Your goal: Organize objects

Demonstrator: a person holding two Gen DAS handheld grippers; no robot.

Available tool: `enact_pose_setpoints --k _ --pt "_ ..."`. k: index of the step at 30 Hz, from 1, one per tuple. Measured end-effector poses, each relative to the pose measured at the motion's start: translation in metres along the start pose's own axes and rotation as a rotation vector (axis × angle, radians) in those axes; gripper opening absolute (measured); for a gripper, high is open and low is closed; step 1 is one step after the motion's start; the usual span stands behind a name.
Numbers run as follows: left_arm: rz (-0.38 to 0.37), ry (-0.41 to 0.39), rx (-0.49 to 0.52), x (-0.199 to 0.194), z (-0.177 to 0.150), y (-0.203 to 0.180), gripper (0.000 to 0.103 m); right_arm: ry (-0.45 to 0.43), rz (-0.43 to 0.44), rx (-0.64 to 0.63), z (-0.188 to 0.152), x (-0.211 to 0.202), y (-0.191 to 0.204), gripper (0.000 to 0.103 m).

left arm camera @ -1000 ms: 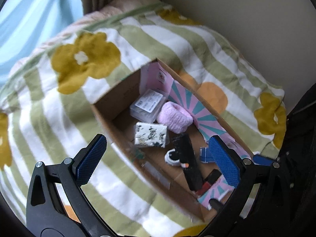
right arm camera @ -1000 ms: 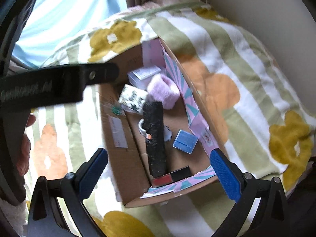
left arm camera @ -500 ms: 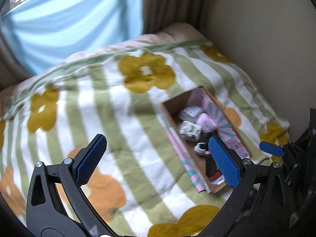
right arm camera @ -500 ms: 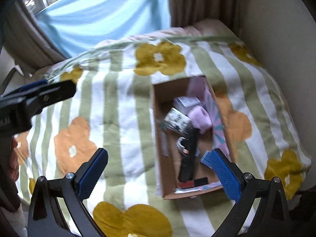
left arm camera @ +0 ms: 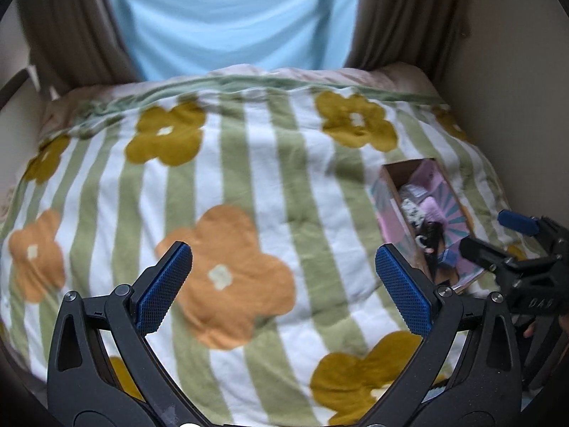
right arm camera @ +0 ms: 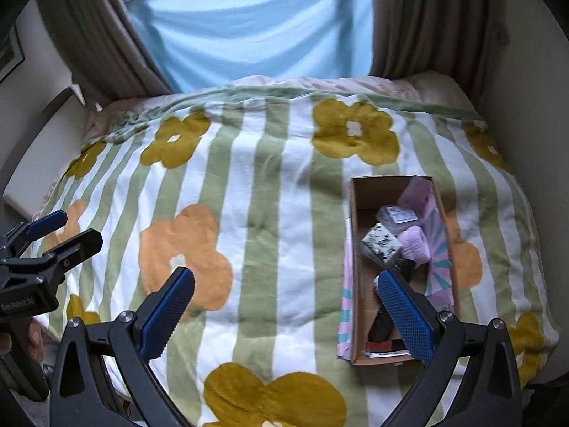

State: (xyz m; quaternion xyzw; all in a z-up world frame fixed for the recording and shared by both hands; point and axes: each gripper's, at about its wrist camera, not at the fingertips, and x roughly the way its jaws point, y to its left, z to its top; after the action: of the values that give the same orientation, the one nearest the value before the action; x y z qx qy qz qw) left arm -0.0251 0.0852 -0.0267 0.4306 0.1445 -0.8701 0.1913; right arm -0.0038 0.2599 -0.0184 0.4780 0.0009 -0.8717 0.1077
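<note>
Cardboard box (right arm camera: 359,270) sits on the flowered blanket (right arm camera: 270,220), close to the bed's right edge and toward its near corner, long side running away from the viewer. Inside, packed loosely: a clear plastic case (right arm camera: 396,215) at the far end, a speckled black-and-white packet (right arm camera: 380,245) beside a pink fuzzy bundle (right arm camera: 414,243), dark items nearer, partly hidden by a finger.

Left gripper (left arm camera: 284,284) hangs over the blanket's middle, jaws spread wide, nothing between them. Right gripper (right arm camera: 286,315) likewise gapes empty, its right finger overlapping the box's near half in view.

Handling judgement: box looks light, thin-walled; its sides would likely flex under a pinch, and the soft bedding gives poor support. Best hold appears to be a short end wall near a corner. The fuzzy bundle would compress; the plastic case is probably slick and rigid.
</note>
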Motion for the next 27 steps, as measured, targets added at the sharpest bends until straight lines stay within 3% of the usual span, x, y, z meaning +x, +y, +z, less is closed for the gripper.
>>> enact_pose_setpoints --k 6,12,27 --pt "0.015 0.007 -0.086 -0.007 -0.03 0.024 0.102 0.009 0.002 -0.03 -0.004 0.002 0.015 0.103" --pt "0.024 -0.006 -0.109 -0.011 -0.036 0.033 0.102 0.004 -0.005 -0.029 -0.004 0.0 0.018 0.103" --pt "0.026 -0.011 -0.071 -0.012 -0.036 0.026 0.102 -0.001 -0.032 0.012 -0.003 -0.006 0.017 0.103"
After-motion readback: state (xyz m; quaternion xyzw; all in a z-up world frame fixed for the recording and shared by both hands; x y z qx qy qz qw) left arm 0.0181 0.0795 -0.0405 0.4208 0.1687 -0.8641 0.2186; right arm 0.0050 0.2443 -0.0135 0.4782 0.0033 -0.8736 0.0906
